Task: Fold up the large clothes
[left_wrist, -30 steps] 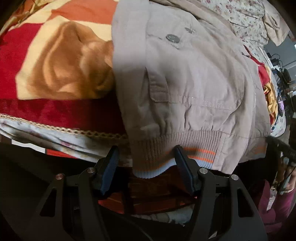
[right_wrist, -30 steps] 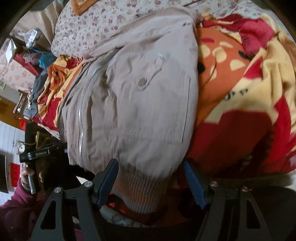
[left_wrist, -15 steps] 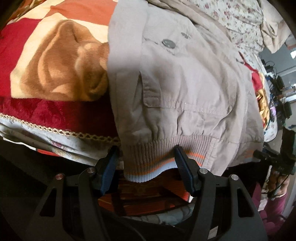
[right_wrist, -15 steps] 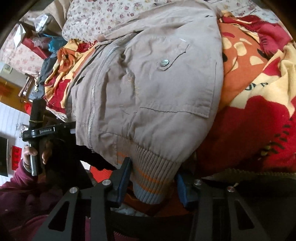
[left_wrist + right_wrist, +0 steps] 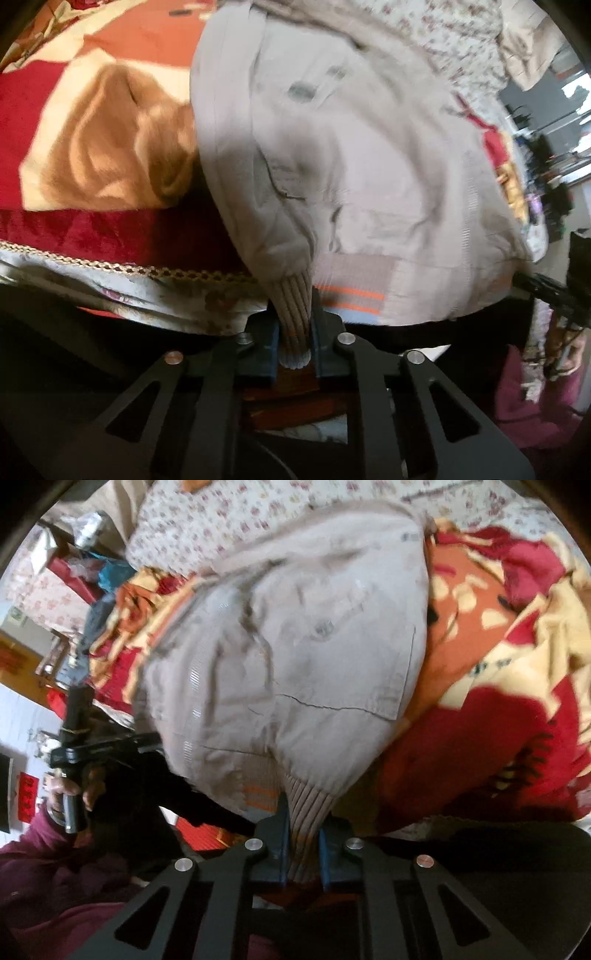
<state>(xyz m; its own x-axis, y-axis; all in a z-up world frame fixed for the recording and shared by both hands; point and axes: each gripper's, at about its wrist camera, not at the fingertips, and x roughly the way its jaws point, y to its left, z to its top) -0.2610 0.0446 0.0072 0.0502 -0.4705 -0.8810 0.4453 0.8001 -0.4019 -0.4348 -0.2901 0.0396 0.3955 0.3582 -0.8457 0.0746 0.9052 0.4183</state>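
Bed carries a red, orange and cream plush blanket (image 5: pixel 92 122) with gold braid edging, spread over a floral-print sheet (image 5: pixel 236 520). Beige jacket (image 5: pixel 369 158) lies directly on the blanket, its ribbed hem at the bed's near edge.

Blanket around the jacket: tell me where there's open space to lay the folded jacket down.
Free: the red and tan blanket beside the jacket in the left wrist view, and the red and cream stretch on its other side. Crowded: the cluttered bed edge with bunched orange cloth and the floral sheet beyond the collar.
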